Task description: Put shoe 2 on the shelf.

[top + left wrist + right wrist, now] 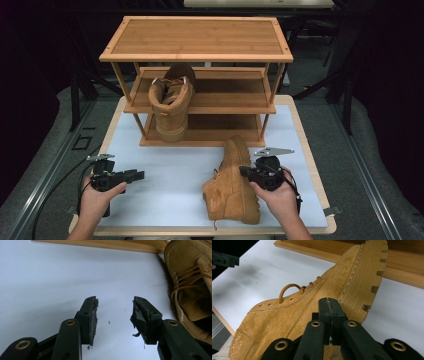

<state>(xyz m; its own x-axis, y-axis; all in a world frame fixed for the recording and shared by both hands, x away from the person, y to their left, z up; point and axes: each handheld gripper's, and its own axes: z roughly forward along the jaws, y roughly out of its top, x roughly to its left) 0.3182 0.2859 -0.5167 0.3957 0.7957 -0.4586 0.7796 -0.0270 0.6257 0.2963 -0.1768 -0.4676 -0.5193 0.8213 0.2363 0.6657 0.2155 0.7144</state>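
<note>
A tan suede boot (232, 187) lies on its side on the white table top (165, 160), lugged sole to the right, toe toward the rack. My right gripper (245, 171) is at its sole edge. In the right gripper view the jaws (329, 312) stand pressed together against the boot (294, 312), and nothing is visible between the pads. My left gripper (137, 175) hovers low at the front left. Its jaws are open with nothing between them (113, 315), and the boot (192, 290) lies off to their right. A second tan boot (170, 105) sits in the wooden shoe rack (195, 37), heel toward me.
The three-tier rack stands at the back of the table, and its base board (100, 243) runs along the far edge of the white surface. The other gripper (224, 260) shows at the upper left in the right gripper view. A wooden rim (320, 190) borders the table.
</note>
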